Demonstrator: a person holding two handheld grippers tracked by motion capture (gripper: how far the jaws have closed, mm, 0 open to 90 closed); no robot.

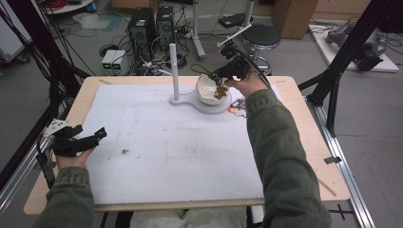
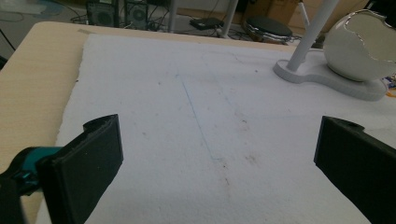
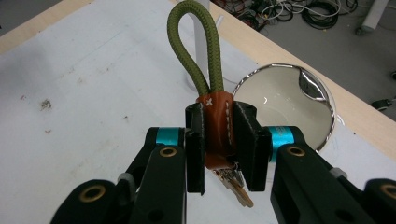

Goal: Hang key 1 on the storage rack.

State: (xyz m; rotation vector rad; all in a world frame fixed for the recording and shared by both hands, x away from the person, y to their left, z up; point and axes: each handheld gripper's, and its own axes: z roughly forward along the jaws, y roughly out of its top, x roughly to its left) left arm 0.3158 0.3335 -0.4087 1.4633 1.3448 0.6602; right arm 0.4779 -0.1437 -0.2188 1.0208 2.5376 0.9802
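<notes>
Right gripper (image 3: 219, 154): clamped on brown leather tab of keychain (image 3: 215, 135), keys dangling below the jaws.
Keychain position: held above the white bowl (image 1: 209, 90), beside the white post (image 1: 174, 71) at the table's far side.
Key relation: olive cord loop (image 3: 196, 56) points up and away from the jaws, toward the post; long axis runs loop-to-keys, in line with the jaws.
Nearer hand: right, already holding; left gripper (image 1: 76, 141) well apart at the near left edge.
Left gripper state: jaws spread wide, nothing between, above the white mat (image 2: 196, 116).
Keychain look: thick olive braided rope, stitched tan leather sleeve, brass-toned keys.
Likely next: probably loop over the post top.
</notes>
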